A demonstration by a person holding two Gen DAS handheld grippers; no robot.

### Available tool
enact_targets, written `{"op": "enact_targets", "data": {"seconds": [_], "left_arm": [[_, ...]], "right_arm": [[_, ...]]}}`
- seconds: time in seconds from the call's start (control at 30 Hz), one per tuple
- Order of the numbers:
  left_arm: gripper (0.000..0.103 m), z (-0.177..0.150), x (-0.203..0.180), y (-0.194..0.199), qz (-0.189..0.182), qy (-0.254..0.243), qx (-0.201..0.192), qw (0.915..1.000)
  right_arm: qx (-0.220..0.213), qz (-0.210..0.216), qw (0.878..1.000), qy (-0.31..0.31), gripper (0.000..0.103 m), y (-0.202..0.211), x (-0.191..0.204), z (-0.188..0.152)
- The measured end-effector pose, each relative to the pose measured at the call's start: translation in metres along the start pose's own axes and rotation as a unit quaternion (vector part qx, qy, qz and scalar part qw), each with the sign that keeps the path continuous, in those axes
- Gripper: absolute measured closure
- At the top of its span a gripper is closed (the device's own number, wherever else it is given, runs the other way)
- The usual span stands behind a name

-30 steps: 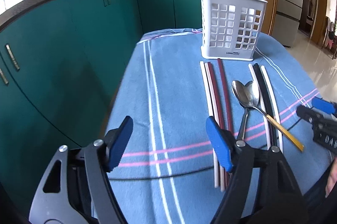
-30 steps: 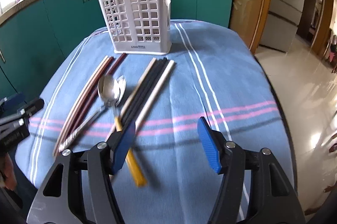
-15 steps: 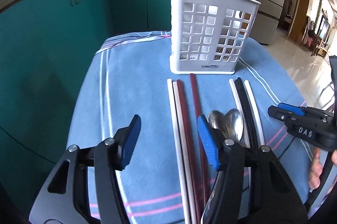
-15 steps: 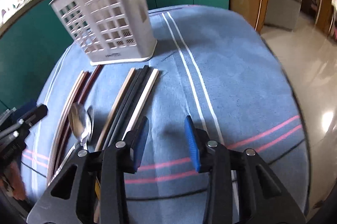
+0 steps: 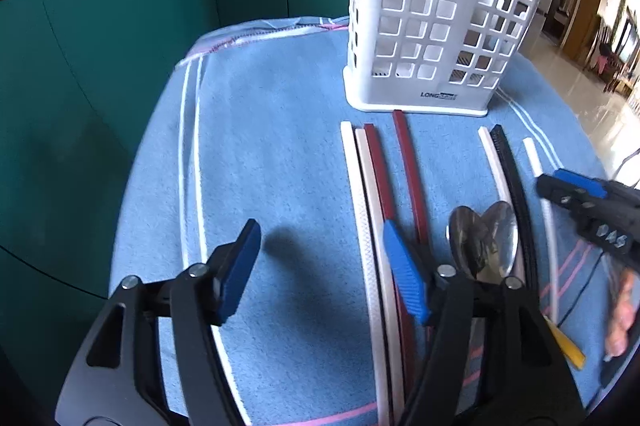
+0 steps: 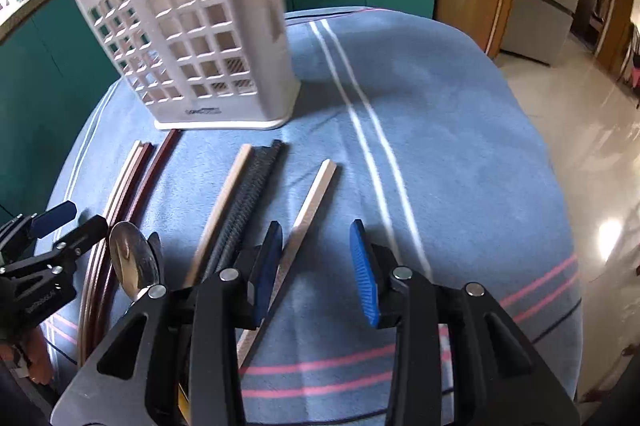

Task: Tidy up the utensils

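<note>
Standing at twelve o'clock, the white basket (image 5: pixel 436 26) shows no utensils inside; both tongs, left (image 5: pixel 320 266) and right (image 6: pixel 316 266), gape empty.

White plastic lattice utensil basket (image 5: pixel 432 26) base reads "LONG", remainder illegible. Right hand-held gripper (image 5: pixel 576 200) body: "DAS", upside down.

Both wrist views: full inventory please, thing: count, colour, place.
Utensil basket: 1, white, far end of cloth.
Left chopsticks: 4, two white, two dark red, before the basket.
Right chopsticks: white and black bundle, count unclear; one white apart.
Spoons: 2, silver, between the groups.
Yellow handle: 1, near edge.
Tablecloth: 1, blue, striped.
Cabinets: teal, behind.
Left gripper: open.
Right gripper: open.
</note>
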State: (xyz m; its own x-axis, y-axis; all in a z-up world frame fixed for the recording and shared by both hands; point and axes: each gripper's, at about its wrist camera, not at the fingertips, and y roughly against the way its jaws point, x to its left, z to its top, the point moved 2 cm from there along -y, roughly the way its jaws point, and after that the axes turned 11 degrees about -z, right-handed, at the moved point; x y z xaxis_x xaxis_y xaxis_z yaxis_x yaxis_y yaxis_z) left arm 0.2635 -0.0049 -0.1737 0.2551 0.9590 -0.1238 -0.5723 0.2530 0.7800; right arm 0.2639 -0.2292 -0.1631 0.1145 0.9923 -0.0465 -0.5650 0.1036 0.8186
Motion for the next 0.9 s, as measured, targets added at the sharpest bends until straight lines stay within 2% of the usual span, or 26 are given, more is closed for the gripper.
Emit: {"op": "enact_targets", "data": {"seconds": [0.13, 0.23, 0.3, 0.4, 0.5, 0.57, 0.63, 0.7, 0.77, 0.8, 0.9], "left_arm": [[0.035, -0.001, 0.002, 0.001, 0.03, -0.004, -0.002, 0.9995], [0.034, -0.003, 0.007, 0.003, 0.027, 0.002, -0.003, 0.9996], [0.036, -0.004, 0.008, 0.004, 0.039, 0.003, -0.003, 0.9992], [0.051, -0.006, 0.009, 0.008, 0.04, 0.0, -0.002, 0.9992], [0.067, -0.009, 0.012, 0.012, 0.034, 0.004, -0.002, 0.9994], [0.077, -0.012, 0.011, 0.016, 0.032, 0.01, -0.003, 0.9994], [0.083, -0.014, 0.012, 0.017, 0.029, 0.013, -0.002, 0.9995], [0.088, -0.013, 0.013, 0.016, 0.03, 0.016, 0.002, 0.9994], [0.094, -0.015, 0.015, 0.016, 0.03, 0.021, 0.007, 0.9993], [0.095, -0.016, 0.015, 0.018, 0.032, 0.023, 0.006, 0.9992], [0.096, -0.021, 0.019, 0.025, 0.034, 0.031, 0.007, 0.9989]], "right_arm": [[0.0, -0.008, 1.0, -0.011, 0.066, 0.003, -0.009, -0.001], [0.005, -0.01, 1.0, -0.013, 0.065, 0.002, -0.012, -0.004], [0.003, -0.016, 1.0, -0.012, 0.065, 0.005, -0.012, -0.006], [-0.001, -0.007, 1.0, -0.024, 0.065, 0.01, -0.014, -0.007], [0.0, -0.016, 1.0, -0.026, 0.065, 0.01, -0.016, -0.007], [0.001, -0.007, 1.0, -0.021, 0.068, 0.008, -0.012, -0.008], [0.002, 0.0, 1.0, 0.0, 0.083, 0.006, 0.0, -0.009], [-0.003, 0.0, 1.0, 0.024, 0.09, 0.007, 0.015, -0.01], [-0.002, 0.025, 0.999, 0.031, 0.092, 0.008, 0.023, -0.01], [-0.003, 0.032, 0.999, 0.036, 0.094, 0.01, 0.026, -0.011], [-0.013, 0.028, 0.999, 0.042, 0.096, 0.017, 0.026, -0.01]]}}
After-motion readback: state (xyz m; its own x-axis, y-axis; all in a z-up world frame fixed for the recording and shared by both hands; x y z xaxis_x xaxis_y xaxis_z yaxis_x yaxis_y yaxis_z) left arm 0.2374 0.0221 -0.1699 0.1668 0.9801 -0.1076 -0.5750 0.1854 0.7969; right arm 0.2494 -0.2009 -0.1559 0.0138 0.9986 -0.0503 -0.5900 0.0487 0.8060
